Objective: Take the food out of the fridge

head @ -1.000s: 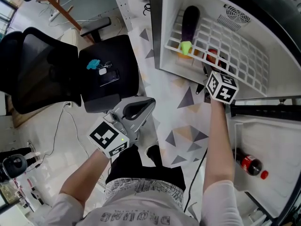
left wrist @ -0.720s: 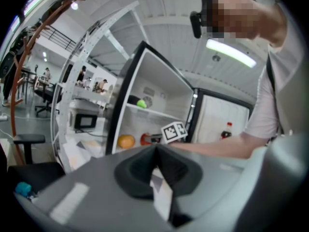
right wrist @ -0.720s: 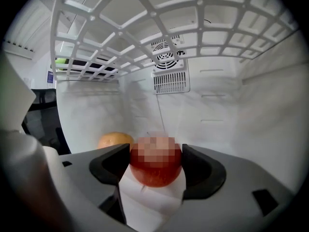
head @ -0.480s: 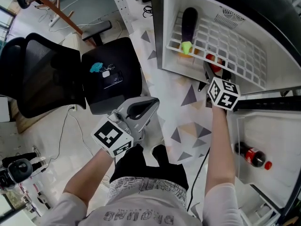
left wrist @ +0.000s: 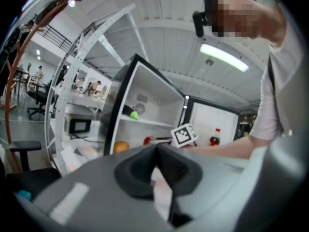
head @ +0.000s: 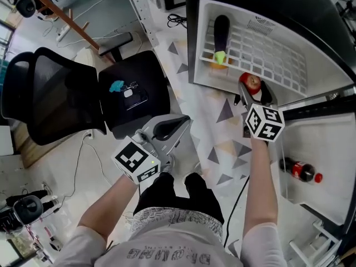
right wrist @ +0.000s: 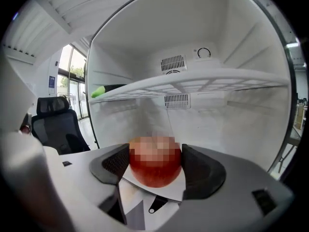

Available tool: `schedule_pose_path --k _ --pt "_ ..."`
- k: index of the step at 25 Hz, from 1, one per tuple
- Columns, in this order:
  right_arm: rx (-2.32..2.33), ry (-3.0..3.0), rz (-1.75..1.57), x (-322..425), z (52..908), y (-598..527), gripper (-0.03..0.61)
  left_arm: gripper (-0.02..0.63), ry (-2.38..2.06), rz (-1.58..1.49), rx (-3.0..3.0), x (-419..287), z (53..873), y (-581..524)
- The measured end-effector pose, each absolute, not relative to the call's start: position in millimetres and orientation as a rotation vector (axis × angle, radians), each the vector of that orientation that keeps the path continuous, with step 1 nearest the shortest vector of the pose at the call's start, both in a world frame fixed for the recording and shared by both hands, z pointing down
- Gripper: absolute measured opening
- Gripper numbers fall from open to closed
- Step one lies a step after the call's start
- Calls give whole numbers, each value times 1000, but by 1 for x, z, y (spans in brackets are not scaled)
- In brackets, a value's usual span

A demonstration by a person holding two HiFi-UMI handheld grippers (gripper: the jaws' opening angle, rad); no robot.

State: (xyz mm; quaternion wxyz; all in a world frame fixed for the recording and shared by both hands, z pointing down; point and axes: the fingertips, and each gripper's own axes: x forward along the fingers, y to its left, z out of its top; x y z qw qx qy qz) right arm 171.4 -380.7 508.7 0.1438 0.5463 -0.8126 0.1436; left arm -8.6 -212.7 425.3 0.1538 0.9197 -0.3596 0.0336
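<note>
at the front edge of the open fridge (head: 325, 54), a red apple (head: 253, 82) is sitting clamped between the jaws of the right gripper (right wrist: 155, 162), with the wire shelf (head: 267, 54) and its eggplant (head: 221, 29) above and beyond. the left gripper (head: 169, 128) is hanging low, clenched on nothing. the pull is best going straight back, squeezing evenly, clearing the shelf edge.

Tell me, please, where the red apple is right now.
In the head view's upper right, the red apple is clamped in the right gripper, at the front edge of the open fridge, below its wire shelf.
</note>
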Motion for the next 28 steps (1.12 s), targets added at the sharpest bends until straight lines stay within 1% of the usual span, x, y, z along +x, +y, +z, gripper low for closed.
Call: schedule_pose_path --k 15,28 --pt "1557 -2395 404 154 456 -295 313 6 -940 87 2698 -12 396 -199" --pt "1556 -2454 415 145 416 -237 313 6 -929 118 2732 -30 376 -189"
